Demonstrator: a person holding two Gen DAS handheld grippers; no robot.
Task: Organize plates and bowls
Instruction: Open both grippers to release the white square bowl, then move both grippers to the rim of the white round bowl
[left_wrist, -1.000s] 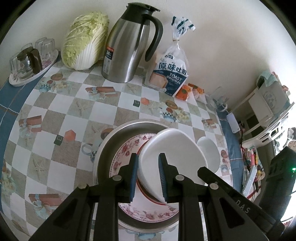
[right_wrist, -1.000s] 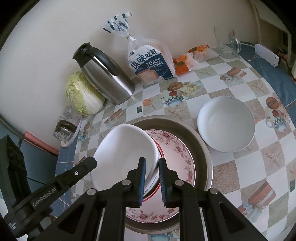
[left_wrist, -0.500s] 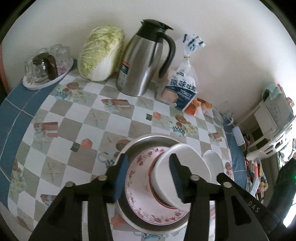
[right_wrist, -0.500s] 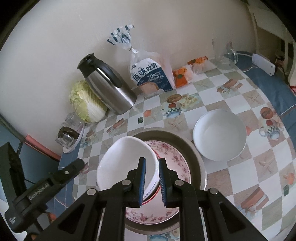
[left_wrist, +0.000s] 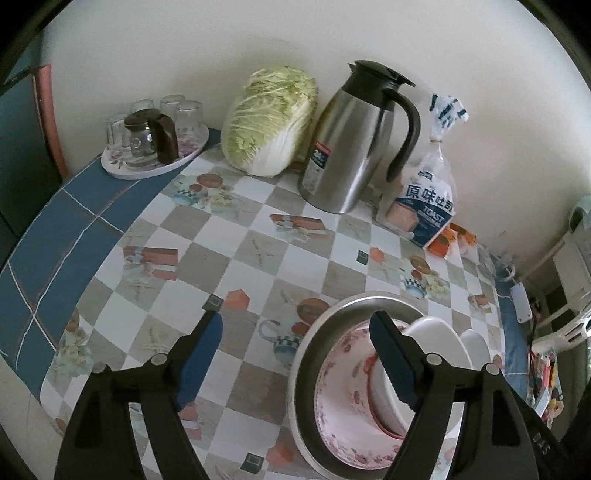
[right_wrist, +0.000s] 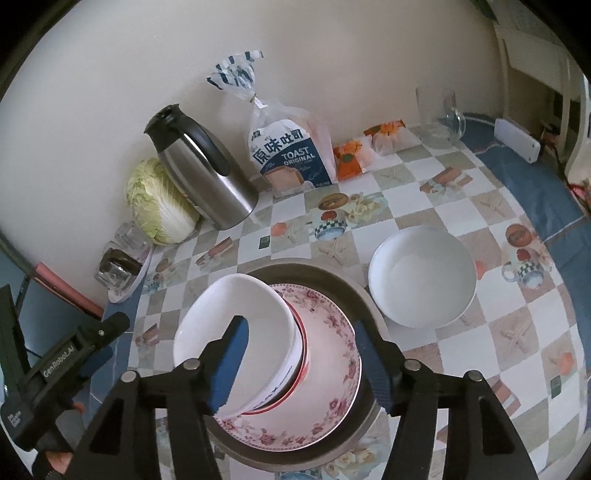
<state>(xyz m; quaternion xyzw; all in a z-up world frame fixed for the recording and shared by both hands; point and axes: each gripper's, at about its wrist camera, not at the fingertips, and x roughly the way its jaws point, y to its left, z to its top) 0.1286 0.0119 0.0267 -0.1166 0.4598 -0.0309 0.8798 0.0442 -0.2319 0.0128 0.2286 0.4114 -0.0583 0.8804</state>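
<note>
A white bowl (right_wrist: 236, 302) leans tilted on a red-rimmed plate and a floral plate (right_wrist: 325, 325), all inside a round steel tray (right_wrist: 332, 275). My right gripper (right_wrist: 300, 325) is opening; the bowl's near wall stands between its jaws, with neither pad pressing on it. In the left wrist view my left gripper (left_wrist: 295, 325) is also opening, left of the bowl (left_wrist: 436, 332), with only tablecloth between its jaws. Its right fingertip overlaps the floral plate (left_wrist: 343, 406) and the tray (left_wrist: 354, 299). A second white bowl (right_wrist: 421, 277) sits upright on the table right of the tray.
Along the wall stand a steel thermos jug (left_wrist: 354, 140), a cabbage (left_wrist: 269, 122), a bag of toast bread (left_wrist: 424, 210) and a tray of upturned glasses (left_wrist: 155, 144). A glass pitcher (right_wrist: 439, 114) and snack packets (right_wrist: 351, 158) sit at the back right.
Both grippers have opened and let go of the white bowl's rim. The left one has drawn back to the left, away from the bowl. The bowl stays tilted on the plates.
</note>
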